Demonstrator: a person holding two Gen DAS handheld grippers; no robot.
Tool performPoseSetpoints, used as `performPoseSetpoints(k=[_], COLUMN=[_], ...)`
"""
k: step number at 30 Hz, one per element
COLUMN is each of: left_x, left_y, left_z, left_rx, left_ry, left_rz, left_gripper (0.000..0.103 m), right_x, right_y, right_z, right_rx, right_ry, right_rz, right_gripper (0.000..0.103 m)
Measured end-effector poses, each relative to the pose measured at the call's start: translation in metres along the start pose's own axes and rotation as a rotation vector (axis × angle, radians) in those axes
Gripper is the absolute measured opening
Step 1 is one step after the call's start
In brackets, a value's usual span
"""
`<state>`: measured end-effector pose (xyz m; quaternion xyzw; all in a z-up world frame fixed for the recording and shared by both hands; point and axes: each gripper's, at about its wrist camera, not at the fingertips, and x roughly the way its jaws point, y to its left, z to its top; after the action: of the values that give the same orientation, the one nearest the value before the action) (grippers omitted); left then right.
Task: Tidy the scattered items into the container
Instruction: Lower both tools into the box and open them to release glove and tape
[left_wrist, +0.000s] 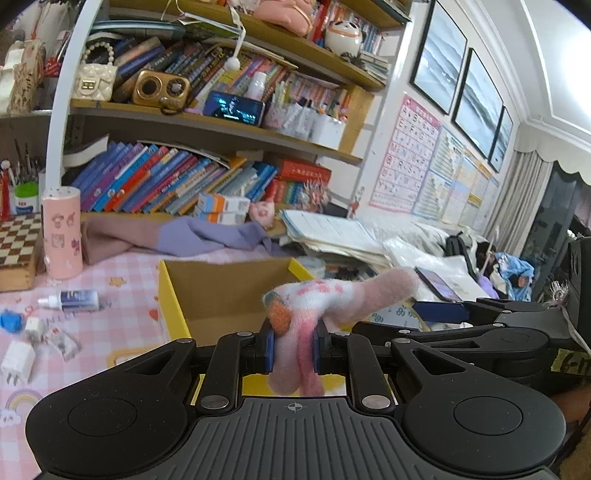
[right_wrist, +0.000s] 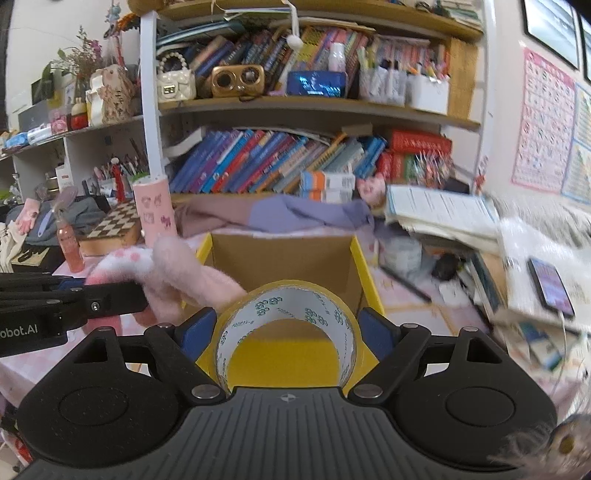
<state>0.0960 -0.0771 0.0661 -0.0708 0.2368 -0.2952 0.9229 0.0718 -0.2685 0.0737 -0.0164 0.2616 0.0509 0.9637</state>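
Fuzzy pink sock (left_wrist: 295, 343) clamped in left gripper (left_wrist: 293, 349), glossy tape ring (right_wrist: 286, 332) in right gripper (right_wrist: 286, 334), above yellow-rimmed cardboard box (right_wrist: 364, 266).

A roll of tape (right_wrist: 286, 332) is held upright between the blue pads (right_wrist: 376, 332) of the right gripper (right_wrist: 286, 334), just in front of an open cardboard box (right_wrist: 364, 266) with yellow edges that is set on a pink checked cloth (right_wrist: 406, 295). At the left, a fluffy pink sock (right_wrist: 166, 280) is clamped by the left gripper (right_wrist: 110, 299) beside the box's near left corner. Behind the box, a lilac cloth (right_wrist: 295, 212), a pink tube (right_wrist: 155, 210), a chessboard (right_wrist: 114, 221) and a shelf of leaning books (right_wrist: 277, 162) are seen.
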Motion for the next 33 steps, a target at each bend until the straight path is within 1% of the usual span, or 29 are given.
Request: performPoseSetpoints(k=[6,10,13,18,23,29,33], left_x=[0.031,0.054,0.074,0.107,0.143,0.179,0.190], left_y=[0.008,0.012,0.015,0.019,0.025,0.034,0.036], left_z=[0.016,0.021,0.023,0.031,0.034,0.027,0.021], left_rx=[-0.002,-0.007,-0.004,0.036,0.083,0.112,0.118], left_ry=[0.008,0.027,0.049,0.101,0.183,0.286,0.324], left_rz=[0.043,0.081,0.118,0.171,0.215,0.240,0.253], left_gripper=[0.017,0.017,0.018,0.018,0.018,0.019,0.021], right_x=[0.037,0.064,0.086,0.128,0.167,0.208,0.223], right_y=[-0.015,-0.024,-0.029,-0.037,-0.039,-0.035,-0.032], right_z=[0.020,0.027,0.029,0.033,0.032,0.026,0.021], right_rx=[-0.016,-0.038,-0.078,-0.152,-0.253,-0.356,-0.395], right_ry=[-0.006,0.018,0.043,0.120,0.184,0.282,0.321], right_rz=[0.032,0.066,0.093,0.151,0.192,0.242,0.254], right_gripper=[0.083,0.083,0.083,0.083,0.083,0.083,0.083])
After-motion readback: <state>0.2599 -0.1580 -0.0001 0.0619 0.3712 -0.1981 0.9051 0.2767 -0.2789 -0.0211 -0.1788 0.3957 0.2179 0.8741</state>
